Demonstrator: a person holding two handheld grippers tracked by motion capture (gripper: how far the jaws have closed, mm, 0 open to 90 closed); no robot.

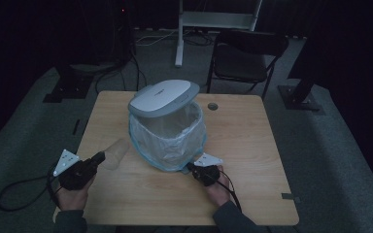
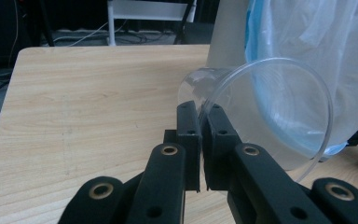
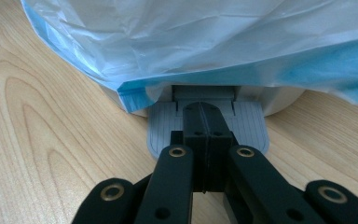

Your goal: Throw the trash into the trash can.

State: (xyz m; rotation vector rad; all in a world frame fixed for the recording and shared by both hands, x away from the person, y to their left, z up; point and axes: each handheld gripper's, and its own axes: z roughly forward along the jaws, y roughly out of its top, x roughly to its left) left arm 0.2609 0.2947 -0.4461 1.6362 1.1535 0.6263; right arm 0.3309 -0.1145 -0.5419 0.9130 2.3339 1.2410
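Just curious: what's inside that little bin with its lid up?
The pedal bin holds a whitish plastic liner with a blue edge folded over its rim. Below the opening, the crumpled liner hides the bottom, so any contents cannot be seen.

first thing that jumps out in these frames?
The white pedal bin at the middle of the wooden table, lid tipped up over a blue-edged plastic liner. Left of it, the left tongs pinch the rim of a clear plastic cup. At the bin's near base, the shut right tongs rest on its grey foot pedal.
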